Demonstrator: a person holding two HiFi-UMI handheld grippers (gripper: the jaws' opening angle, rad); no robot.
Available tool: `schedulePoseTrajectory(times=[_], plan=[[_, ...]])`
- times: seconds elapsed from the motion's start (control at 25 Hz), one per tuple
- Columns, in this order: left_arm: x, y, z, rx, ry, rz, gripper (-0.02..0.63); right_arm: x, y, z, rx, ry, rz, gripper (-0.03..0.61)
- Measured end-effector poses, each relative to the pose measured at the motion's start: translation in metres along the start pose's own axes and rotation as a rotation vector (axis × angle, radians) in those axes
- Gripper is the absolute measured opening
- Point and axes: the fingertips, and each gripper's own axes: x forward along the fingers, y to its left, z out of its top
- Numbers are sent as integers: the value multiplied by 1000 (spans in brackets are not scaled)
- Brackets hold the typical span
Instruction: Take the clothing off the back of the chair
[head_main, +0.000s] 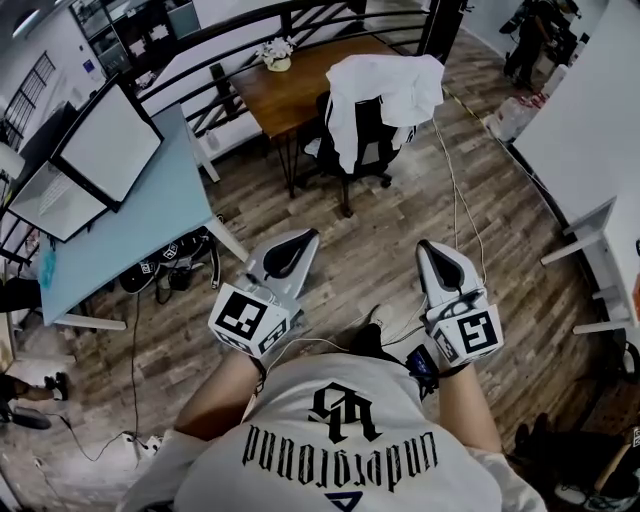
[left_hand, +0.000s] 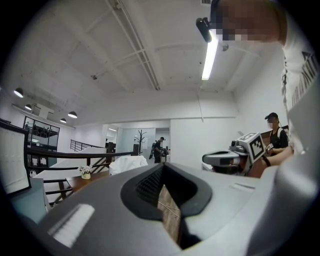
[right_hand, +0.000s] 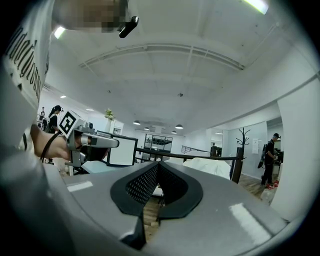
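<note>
Closest in, left gripper and right gripper were both pressed together, nothing pinched, held level out front. Looked like the approach step to me: the white clothing hung over the back of the black chair, well ahead across the wood floor. Next up you'd need to walk in and open a gripper onto the fabric. Room-wise: blue desk on the left, wooden desk right behind the chair, cable trailing right, open lane between.
</note>
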Motion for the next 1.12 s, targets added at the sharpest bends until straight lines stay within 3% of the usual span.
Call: schedulePoseTrajectory(times=[0.32,0.52,0.84,1.12], plan=[[69,16,-11,-12,40,15,49,34,-65,-16,26,5,24,3],[134,21,-18,-63,51,12,49,54,-126,-31,44,15,37,3],[251,26,-33,-43,88,31,49,69,-245,-61,62,38,44,3],[310,35,-36,-27,107,74,49,89,-316,-71,57,41,70,3]])
